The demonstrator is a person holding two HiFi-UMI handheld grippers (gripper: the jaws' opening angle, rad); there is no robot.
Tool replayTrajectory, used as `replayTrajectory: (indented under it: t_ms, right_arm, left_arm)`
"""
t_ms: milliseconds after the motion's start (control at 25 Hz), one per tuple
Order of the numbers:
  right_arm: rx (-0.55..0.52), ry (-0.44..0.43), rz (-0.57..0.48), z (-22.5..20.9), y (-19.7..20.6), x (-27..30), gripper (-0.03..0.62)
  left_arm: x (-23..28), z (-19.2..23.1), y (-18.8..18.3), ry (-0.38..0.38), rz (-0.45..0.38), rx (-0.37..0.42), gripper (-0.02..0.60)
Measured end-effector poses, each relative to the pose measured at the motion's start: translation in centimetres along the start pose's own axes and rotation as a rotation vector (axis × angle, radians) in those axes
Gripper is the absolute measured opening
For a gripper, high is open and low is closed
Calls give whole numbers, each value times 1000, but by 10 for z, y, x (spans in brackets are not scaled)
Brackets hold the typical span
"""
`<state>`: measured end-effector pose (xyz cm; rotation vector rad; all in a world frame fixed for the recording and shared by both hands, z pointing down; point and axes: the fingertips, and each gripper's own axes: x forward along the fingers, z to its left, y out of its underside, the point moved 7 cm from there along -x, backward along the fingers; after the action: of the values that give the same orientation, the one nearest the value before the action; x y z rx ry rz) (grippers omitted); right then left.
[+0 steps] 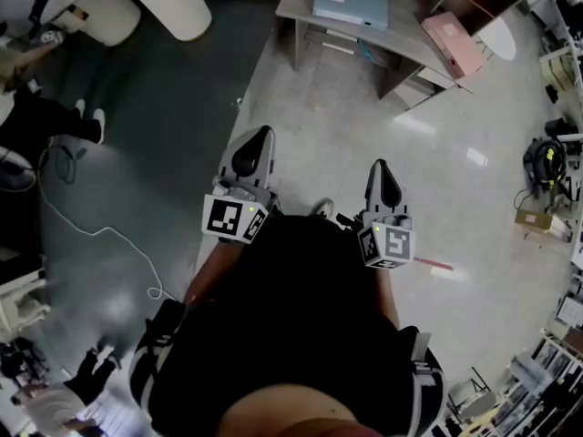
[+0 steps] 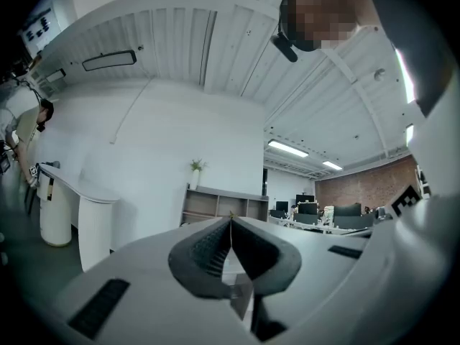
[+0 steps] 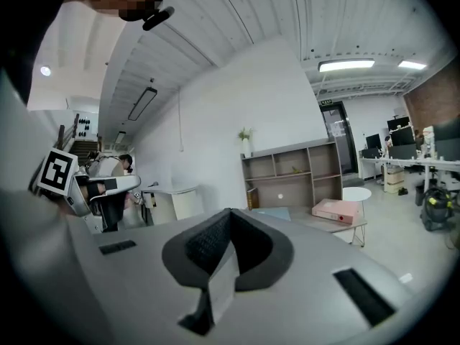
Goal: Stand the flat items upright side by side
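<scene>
Currently the operator stands on the pale floor, well apart from the low wooden table that carries the work items. Two flat items are on that table. A blue case lies face-down on the top, and a pink case lies flat nearer the table's right end. Neither is upright, and they sit apart rather than side by side, so the task reads as not yet begun.

Both tools are held close to the operator's body, noses pointing forward toward the table. This looks like a carrying posture for the approach, not a working one.

The left gripper has its ribbed pads pressed together at the tip with nothing between them. Its own view faces a white wall and shelving, and the table does not appear in it.

The right gripper is likewise closed tip to tip and empty. Its own view faces the table, with both cases ahead of the nose.

Closed jaws suit transit. Each must be spread before it can take a case by an edge. Because the cases lie flat on the top, one edge will likely need lifting first.
</scene>
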<state>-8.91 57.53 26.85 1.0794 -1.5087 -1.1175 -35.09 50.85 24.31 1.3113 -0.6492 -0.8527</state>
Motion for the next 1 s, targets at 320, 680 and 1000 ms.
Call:
replayTrajectory:
  t_ms: [320,680,1000]
  right_arm:
    - [23,-17,22,-5,4,9,282]
    - [19,-16,45,24,12,12,282]
    - [42,-6,55,71,23,30,282]
  left_arm:
    - [-2,3,2,38,-23,50,249]
    - [-19,27,6,49,20,9,249]
    - [-36,75,10,86,40,-24,249]
